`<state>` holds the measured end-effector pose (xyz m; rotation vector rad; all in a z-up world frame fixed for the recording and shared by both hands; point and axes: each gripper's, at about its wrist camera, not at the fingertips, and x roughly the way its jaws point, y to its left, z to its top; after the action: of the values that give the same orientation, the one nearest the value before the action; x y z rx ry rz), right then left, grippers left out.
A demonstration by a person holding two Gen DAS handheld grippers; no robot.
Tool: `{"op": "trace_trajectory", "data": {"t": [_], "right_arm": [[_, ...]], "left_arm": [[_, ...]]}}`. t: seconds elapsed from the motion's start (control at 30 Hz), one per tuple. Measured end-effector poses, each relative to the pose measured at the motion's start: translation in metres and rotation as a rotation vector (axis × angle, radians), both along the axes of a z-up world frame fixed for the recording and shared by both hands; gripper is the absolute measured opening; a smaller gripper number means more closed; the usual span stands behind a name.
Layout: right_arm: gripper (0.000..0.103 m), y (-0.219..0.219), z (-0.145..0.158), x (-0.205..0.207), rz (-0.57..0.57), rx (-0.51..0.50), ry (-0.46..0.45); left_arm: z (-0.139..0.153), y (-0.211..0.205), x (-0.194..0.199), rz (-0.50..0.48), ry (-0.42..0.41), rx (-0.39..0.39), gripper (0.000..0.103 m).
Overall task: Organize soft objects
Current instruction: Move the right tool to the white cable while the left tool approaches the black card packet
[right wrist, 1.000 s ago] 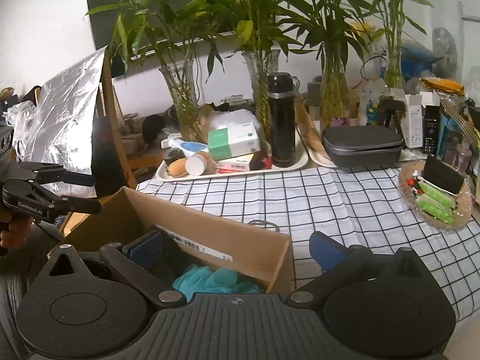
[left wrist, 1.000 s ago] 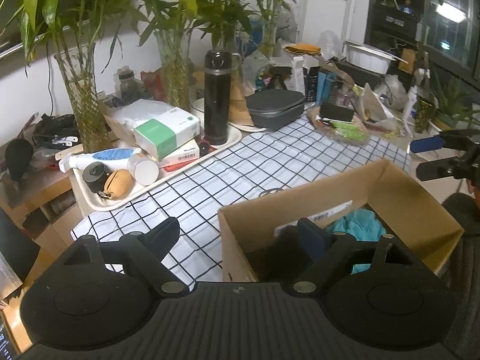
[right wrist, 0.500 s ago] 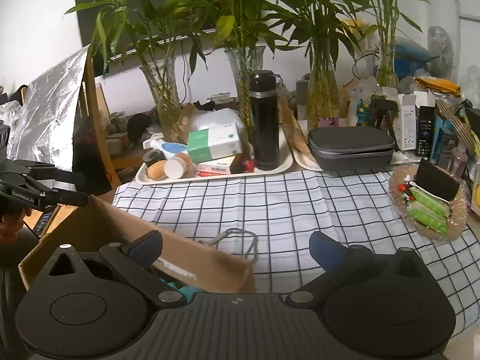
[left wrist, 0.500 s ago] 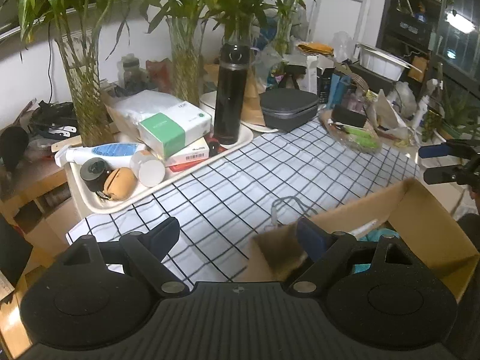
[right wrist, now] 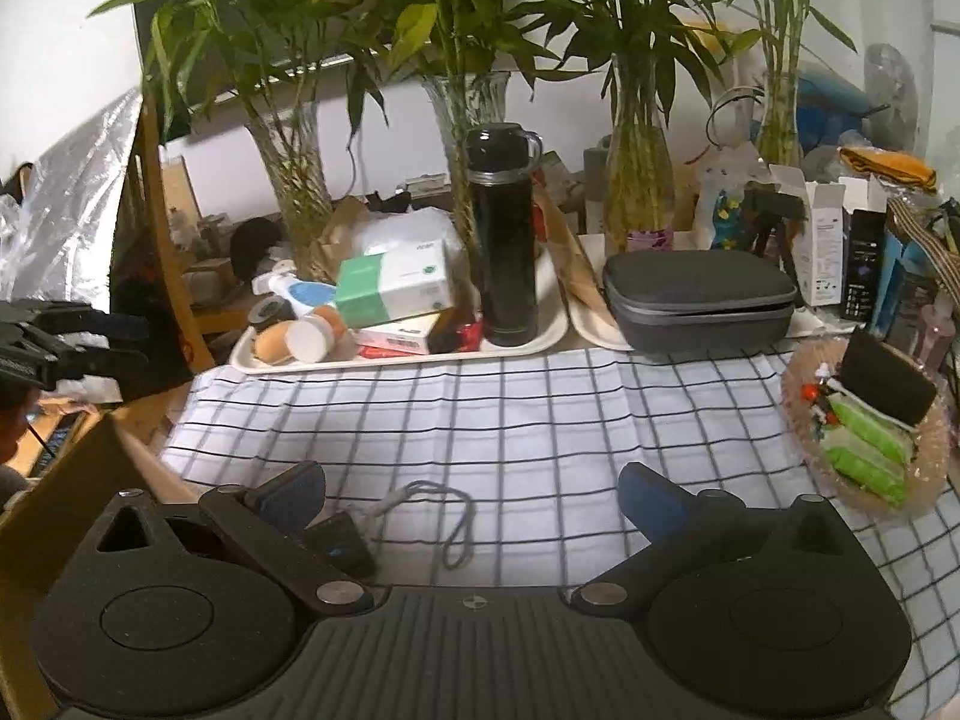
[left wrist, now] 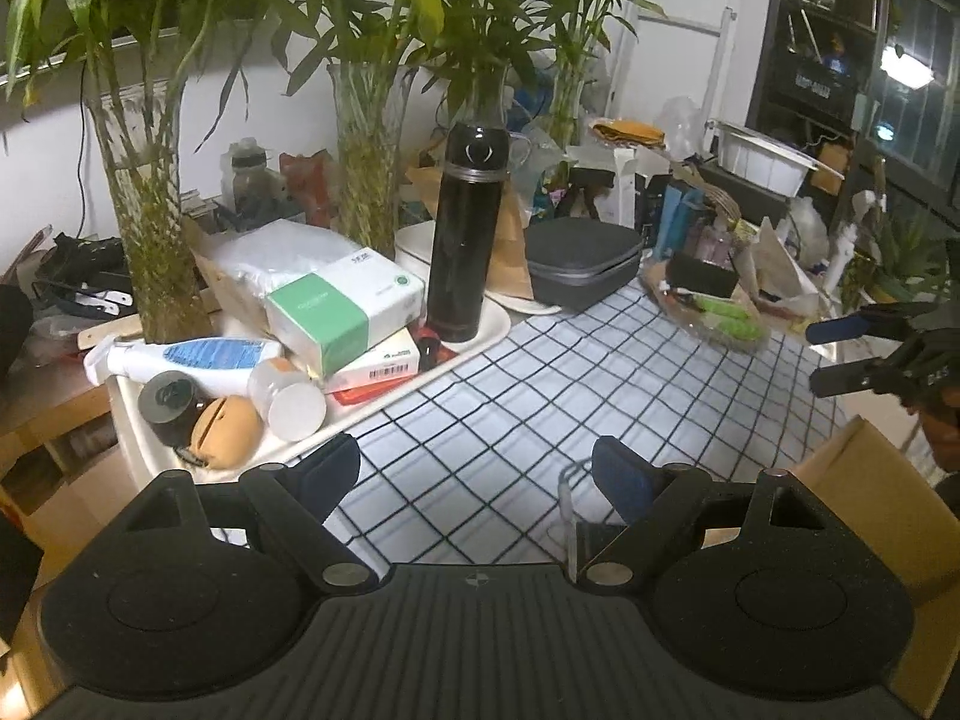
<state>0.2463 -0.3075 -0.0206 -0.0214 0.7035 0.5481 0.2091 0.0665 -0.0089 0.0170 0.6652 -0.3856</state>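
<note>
Both grippers — the left gripper [left wrist: 477, 468] and the right gripper [right wrist: 474, 489] — hang released and hold nothing, so go slow to the cardboard box [left wrist: 882, 516] at the surface [right wrist: 540, 414] edge — soft things inside it are hidden.

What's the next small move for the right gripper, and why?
Probably ease the right gripper down onto the grey cord loop: it lies loose on the checked cloth between the open fingers, outside the cardboard box.
</note>
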Motion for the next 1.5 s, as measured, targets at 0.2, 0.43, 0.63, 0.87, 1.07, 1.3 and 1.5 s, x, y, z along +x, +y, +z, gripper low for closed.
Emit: {"op": "trace_trajectory", "data": {"t": [0.2, 0.43, 0.63, 0.87, 1.07, 1.3, 1.5], "right_arm": [[0.103, -0.002, -0.016, 0.022, 0.002, 0.008, 0.017], [0.103, -0.001, -0.041, 0.047, 0.032, 0.043, 0.045], [0.102, 0.005, -0.064, 0.070, 0.065, 0.032, 0.057], [0.092, 0.026, -0.089, 0.082, 0.153, -0.029, 0.061], [0.082, 0.042, -0.111, 0.094, 0.258, -0.035, 0.093], [0.065, 0.048, -0.132, 0.114, 0.308, -0.021, 0.139], [0.058, 0.065, -0.143, 0.113, 0.392, -0.093, 0.102]], "left_arm": [[-0.012, 0.005, 0.022, 0.003, 0.026, -0.028, 0.085], [-0.036, 0.010, 0.048, 0.005, 0.070, -0.079, 0.085], [-0.053, 0.010, 0.065, -0.008, 0.087, -0.063, 0.085], [-0.074, 0.003, 0.080, -0.047, 0.129, -0.056, 0.083], [-0.081, -0.002, 0.079, -0.100, 0.150, -0.047, 0.080], [-0.086, -0.002, 0.081, -0.117, 0.181, -0.061, 0.079], [-0.090, -0.003, 0.084, -0.132, 0.209, -0.086, 0.079]]}}
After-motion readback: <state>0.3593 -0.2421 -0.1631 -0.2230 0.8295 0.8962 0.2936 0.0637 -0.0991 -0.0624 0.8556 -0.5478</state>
